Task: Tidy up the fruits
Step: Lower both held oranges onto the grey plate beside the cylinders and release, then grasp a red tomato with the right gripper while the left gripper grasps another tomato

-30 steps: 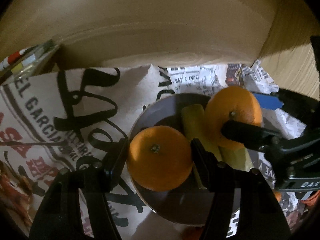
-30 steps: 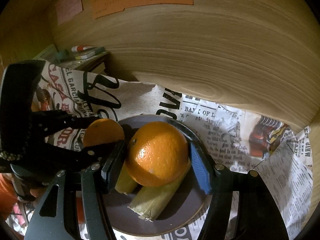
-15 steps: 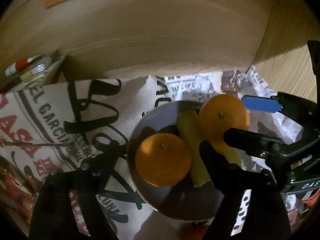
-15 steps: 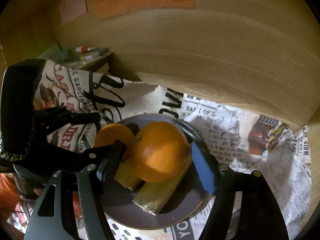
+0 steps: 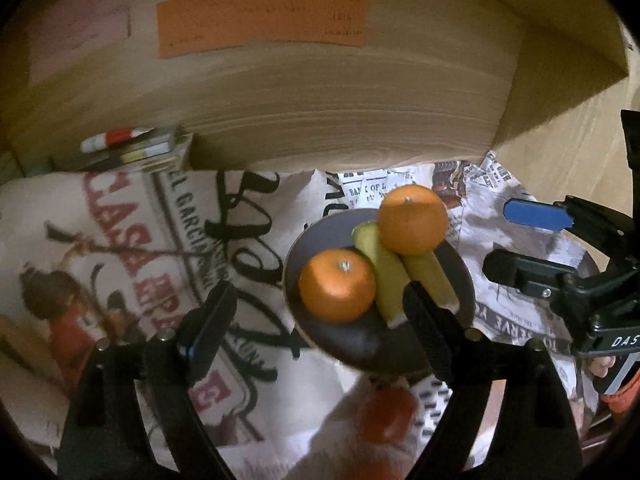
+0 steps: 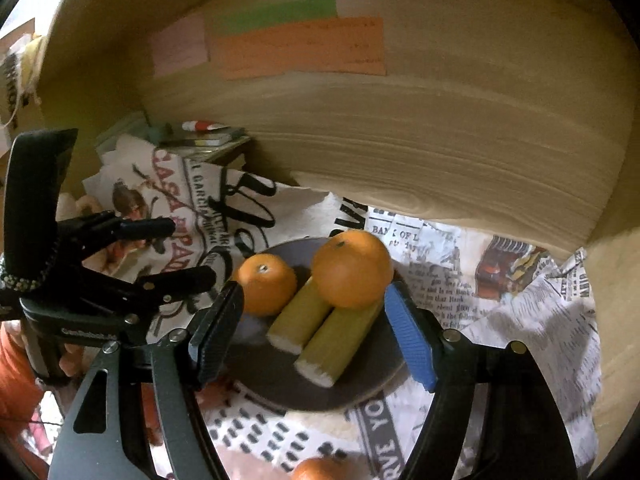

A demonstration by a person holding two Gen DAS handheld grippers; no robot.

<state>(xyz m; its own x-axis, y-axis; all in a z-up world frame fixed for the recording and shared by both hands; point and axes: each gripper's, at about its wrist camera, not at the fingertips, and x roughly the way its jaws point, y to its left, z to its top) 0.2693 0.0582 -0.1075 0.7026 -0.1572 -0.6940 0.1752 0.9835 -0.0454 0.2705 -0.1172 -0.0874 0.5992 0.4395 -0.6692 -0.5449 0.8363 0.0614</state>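
A dark round plate [image 5: 348, 344] [image 6: 360, 388] lies on newspaper and holds two oranges and two yellow-green stalk pieces [image 5: 384, 280] [image 6: 332, 336]. One orange [image 5: 337, 290] [image 6: 266, 284] sits on the plate's left. The other orange [image 5: 412, 218] [image 6: 352, 268] rests on top of the stalks. My left gripper [image 5: 316, 320] is open and empty, pulled back in front of the plate. My right gripper [image 6: 308, 332] is open and empty, its fingers either side of the plate's front. Each gripper also shows in the other's view [image 5: 532, 240] [image 6: 176, 248].
Printed newspaper [image 5: 140, 240] [image 6: 500, 300] covers the surface. A wooden back wall [image 6: 440, 152] carries coloured paper notes [image 5: 260, 20]. A stack of books with a red-and-white pen [image 5: 132, 148] lies back left. Another orange fruit [image 5: 386, 416] [image 6: 316, 470] lies in front of the plate.
Both grippers opened, let go of their oranges and drew back from the plate. The oranges stay on the plate, one on top of the stalks.
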